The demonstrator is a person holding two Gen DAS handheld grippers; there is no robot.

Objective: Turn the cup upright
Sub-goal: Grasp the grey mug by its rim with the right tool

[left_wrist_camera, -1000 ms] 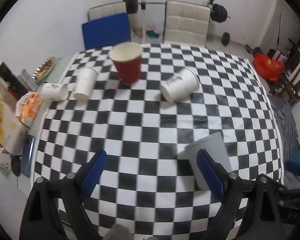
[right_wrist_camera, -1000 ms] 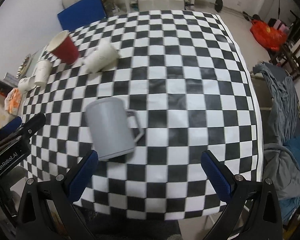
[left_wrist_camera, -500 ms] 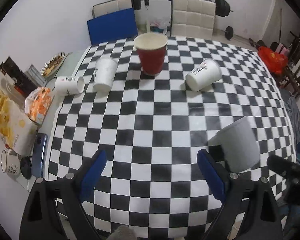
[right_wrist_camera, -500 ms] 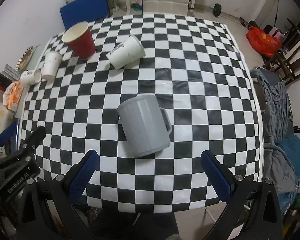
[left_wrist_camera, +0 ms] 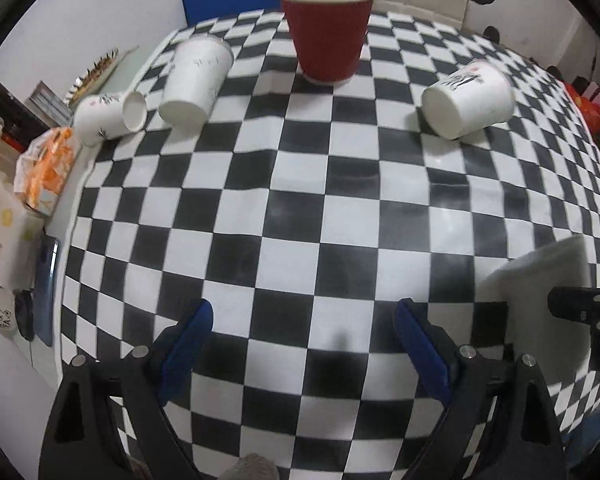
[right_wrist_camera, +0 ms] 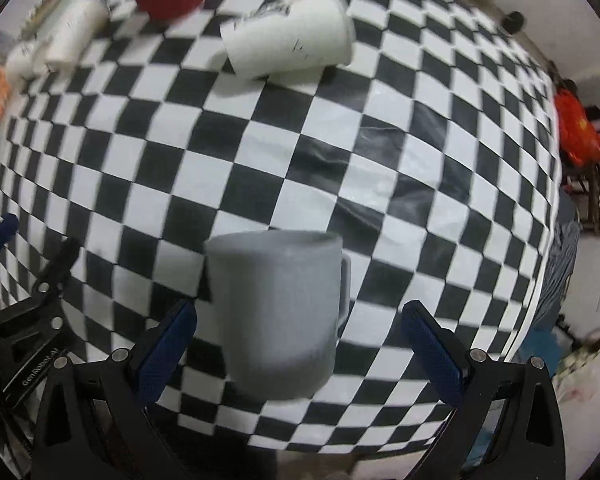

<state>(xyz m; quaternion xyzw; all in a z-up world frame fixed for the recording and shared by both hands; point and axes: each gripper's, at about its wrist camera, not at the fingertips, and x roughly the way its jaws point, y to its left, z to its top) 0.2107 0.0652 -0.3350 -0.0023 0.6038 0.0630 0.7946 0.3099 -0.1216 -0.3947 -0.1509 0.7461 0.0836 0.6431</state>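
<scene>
1. Blue-padded left gripper (left_wrist_camera: pixel 300 328) hangs over the checkered counter (left_wrist_camera: pixel 300 220), jaws spread wide and empty; the grey cup (left_wrist_camera: pixel 540 280) sits at far right.
2. Right gripper (right_wrist_camera: pixel 300 332), jaws wide apart, flanks the upside-down grey cup (right_wrist_camera: pixel 278 312) without touching it.

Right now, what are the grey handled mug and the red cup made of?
Grey handled mug: looks like matte plastic or coated metal; dull, even, no glare. Motion blur leaves it open.
Red cup: likely paper; ribbed red wall, cream lining, thin rolled rim.

Grey mug (right_wrist_camera: pixel 278 312) upside down — between spread right claw (right_wrist_camera: pixel 300 344) fingers
</scene>
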